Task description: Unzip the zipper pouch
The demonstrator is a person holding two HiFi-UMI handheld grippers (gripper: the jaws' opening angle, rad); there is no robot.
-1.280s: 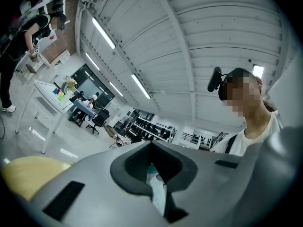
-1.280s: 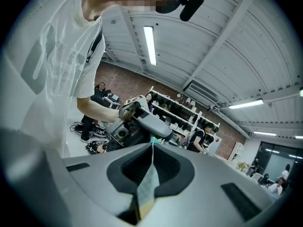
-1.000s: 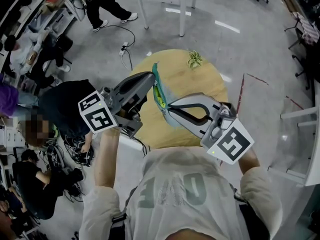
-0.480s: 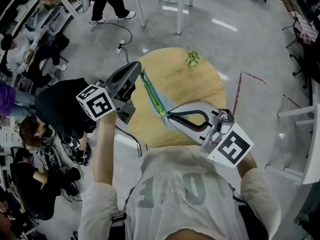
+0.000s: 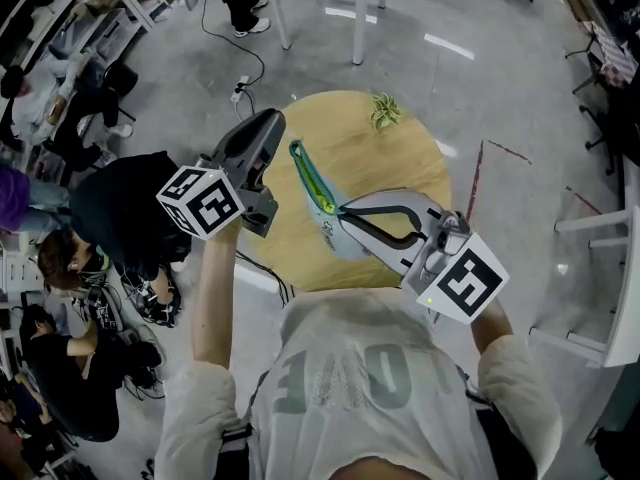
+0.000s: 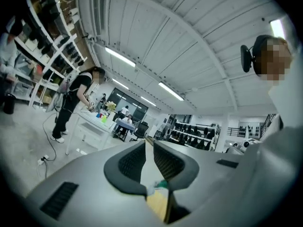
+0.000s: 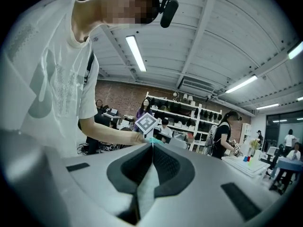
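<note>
A teal zipper pouch (image 5: 315, 190) hangs slanted over the round wooden table (image 5: 390, 173). My right gripper (image 5: 342, 211) is shut on its near end. In the right gripper view, pale fabric (image 7: 143, 190) fills the gap between the jaws (image 7: 151, 148). My left gripper (image 5: 272, 120) is to the left of the pouch's far end, a little apart from it. Its jaws (image 6: 148, 143) are shut with nothing at their tips. A small green and white bit of the pouch (image 6: 160, 186) shows low in the gap.
A small potted plant (image 5: 385, 116) stands at the table's far edge. White table legs (image 5: 365, 28) rise beyond it, and a cable (image 5: 245, 78) lies on the floor. Seated people (image 5: 110, 208) and cluttered shelves are close on the left.
My left gripper has moved left and off the pouch's far end, which it held a second ago. The pouch now hangs from the right gripper only. The right gripper has stayed put.
</note>
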